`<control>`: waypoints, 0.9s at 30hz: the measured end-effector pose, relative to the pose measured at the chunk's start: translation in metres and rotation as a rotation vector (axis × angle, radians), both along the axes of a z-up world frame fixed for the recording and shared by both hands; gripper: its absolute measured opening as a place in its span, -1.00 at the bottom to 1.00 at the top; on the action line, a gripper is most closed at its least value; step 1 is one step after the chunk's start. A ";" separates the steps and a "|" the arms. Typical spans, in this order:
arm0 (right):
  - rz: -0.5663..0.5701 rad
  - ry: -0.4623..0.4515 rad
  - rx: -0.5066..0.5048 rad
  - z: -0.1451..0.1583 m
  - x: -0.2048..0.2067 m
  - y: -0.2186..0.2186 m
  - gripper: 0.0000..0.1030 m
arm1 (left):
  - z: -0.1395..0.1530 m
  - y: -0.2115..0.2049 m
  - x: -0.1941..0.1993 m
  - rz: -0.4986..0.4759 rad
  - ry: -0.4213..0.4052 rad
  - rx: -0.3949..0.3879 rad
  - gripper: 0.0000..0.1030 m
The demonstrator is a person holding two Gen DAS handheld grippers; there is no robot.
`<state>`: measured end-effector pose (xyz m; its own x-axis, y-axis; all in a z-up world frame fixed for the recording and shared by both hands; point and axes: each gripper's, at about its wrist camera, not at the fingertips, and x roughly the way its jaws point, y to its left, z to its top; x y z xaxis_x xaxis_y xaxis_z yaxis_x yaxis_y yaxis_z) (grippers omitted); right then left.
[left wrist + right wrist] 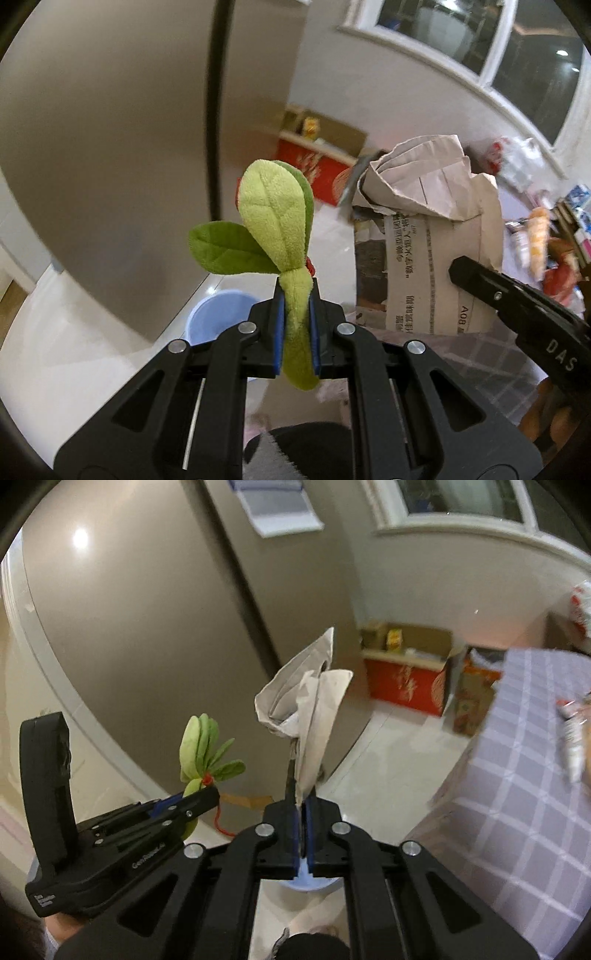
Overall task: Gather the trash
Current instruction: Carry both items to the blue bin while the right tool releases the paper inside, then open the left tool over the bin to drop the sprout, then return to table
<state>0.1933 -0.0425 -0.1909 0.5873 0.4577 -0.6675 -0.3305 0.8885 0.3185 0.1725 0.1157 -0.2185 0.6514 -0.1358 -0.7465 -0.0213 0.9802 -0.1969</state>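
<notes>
Green plush leaves [271, 221] pinched in left claw [297, 325] — newspaper [306, 705] in right claw [303, 834].

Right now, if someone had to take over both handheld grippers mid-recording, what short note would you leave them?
Left gripper: shut on the stem of a green plush leafy sprig, held upright in the air.
Right gripper: shut on a crumpled sheet of grey newspaper, also lifted off any surface.
Pale blue round plastic bin: on the white tiled floor, below and just ahead of both grippers, beside the table with the purple checked cloth.
Done: both pieces picked up.
Left: likely bring each over the bin and let go; neither is in it yet. Other clutter on the table is too blurred to judge.
</notes>
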 end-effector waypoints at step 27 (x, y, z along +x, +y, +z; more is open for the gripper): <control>0.028 0.100 -0.072 -0.101 0.051 0.070 0.29 | -0.105 0.065 0.065 0.088 0.246 -0.005 -0.78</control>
<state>0.2447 0.0273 -0.2915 0.5040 0.4215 -0.7539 -0.3254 0.9012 0.2863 0.2374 0.1803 -0.3234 0.4597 -0.0910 -0.8834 -0.1543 0.9714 -0.1804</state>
